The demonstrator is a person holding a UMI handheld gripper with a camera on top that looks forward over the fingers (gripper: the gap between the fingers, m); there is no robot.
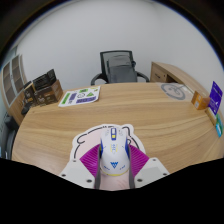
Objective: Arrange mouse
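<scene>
A white computer mouse [113,148] with a dark scroll wheel and a blue logo at its rear sits between my two fingers, above the wooden table [150,115]. My gripper [113,163] is shut on it: the magenta pads [90,160] press on both its sides. The mouse's nose points away from me, toward the middle of the table.
A printed sheet [79,96] lies on the table at the far left. A dark office chair [119,67] stands behind the table. A round coaster-like object [175,90] and a blue box [215,96] are at the far right. Shelves with boxes [40,88] are left.
</scene>
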